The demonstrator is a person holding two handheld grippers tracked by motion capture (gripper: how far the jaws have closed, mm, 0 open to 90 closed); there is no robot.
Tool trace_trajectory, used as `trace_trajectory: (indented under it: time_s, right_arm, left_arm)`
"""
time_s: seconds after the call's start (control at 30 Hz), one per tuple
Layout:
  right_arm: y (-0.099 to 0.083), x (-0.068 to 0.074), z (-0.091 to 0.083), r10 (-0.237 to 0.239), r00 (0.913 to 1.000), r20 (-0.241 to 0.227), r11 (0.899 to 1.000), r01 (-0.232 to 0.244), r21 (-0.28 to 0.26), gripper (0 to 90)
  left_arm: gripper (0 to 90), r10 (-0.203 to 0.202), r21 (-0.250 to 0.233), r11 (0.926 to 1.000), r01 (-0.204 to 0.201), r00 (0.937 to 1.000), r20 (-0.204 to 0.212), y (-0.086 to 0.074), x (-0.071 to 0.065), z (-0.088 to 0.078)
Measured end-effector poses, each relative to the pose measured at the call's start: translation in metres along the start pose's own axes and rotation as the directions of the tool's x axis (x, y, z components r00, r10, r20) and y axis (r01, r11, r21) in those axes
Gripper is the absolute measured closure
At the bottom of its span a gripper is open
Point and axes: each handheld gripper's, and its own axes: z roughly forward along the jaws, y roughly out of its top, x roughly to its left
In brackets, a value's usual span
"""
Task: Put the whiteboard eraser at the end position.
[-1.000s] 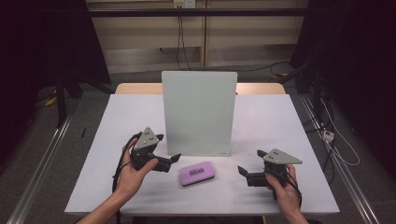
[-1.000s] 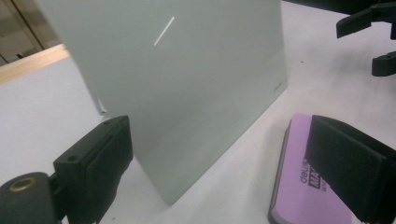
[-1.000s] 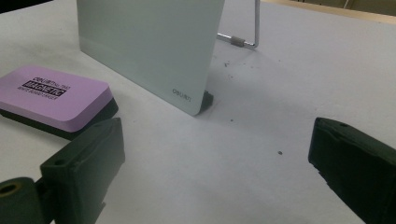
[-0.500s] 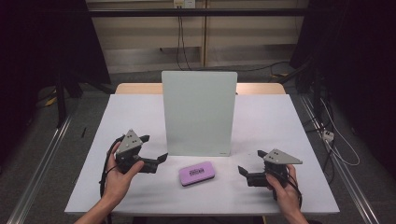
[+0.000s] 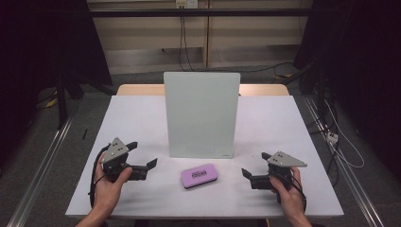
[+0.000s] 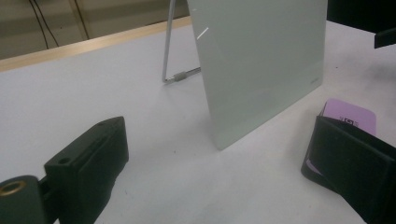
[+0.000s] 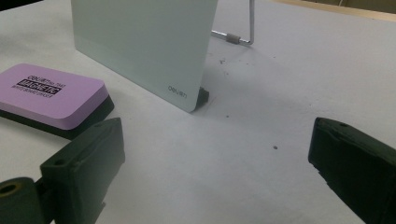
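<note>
White tabletop (image 5: pixel 142 118) held a purple eraser (image 5: pixel 199 175) lying flat between both grippers, just before the standing board (image 5: pixel 201 113). Left gripper (image 5: pixel 150 165) and right gripper (image 5: pixel 246 173) stood released, empty. A careless reach might topple the propped board.

I'm looking at a purple eraser (image 5: pixel 200 175) with a black base and black lettering on top, a pale grey-green board (image 5: pixel 201 113) standing behind it, a white table (image 5: pixel 132 123) with a light wooden far edge, and my black-jawed grippers.
</note>
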Motion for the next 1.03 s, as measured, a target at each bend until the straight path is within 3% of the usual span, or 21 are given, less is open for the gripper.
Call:
trace_trajectory:
  time_s: [0.2,0.47,0.6,0.67,1.03]
  right_arm:
    - [0.000,0.000,-0.001,0.004,1.0000,0.001,1.000,-0.004,0.000,3.8]
    - [-0.001,-0.001,-0.002,0.010,0.9999,0.005,1.000,-0.010,0.003,3.8]
    - [-0.001,-0.001,-0.003,0.011,0.9999,0.007,1.000,-0.011,0.002,3.9]
    - [-0.002,-0.001,-0.003,0.009,0.9999,0.007,1.000,-0.009,0.004,3.8]
    - [-0.002,-0.001,-0.003,0.017,0.9998,0.015,1.000,-0.017,0.007,3.9]
  left_arm:
    - [5.4,-0.041,0.003,0.9991,0.041,0.9991,0.003,-0.013,0.002,-0.006]
    - [5.3,-0.060,0.007,0.9982,0.060,0.9981,0.015,-0.024,0.003,-0.008]
    - [5.0,-0.067,-0.014,0.9976,0.067,0.9977,-0.007,-0.028,0.004,-0.012]
    - [5.0,-0.046,-0.029,0.9986,0.045,0.9987,-0.021,-0.027,0.005,-0.014]
    - [5.0,-0.057,-0.020,0.9982,0.056,0.9966,-0.060,-0.028,0.007,-0.011]
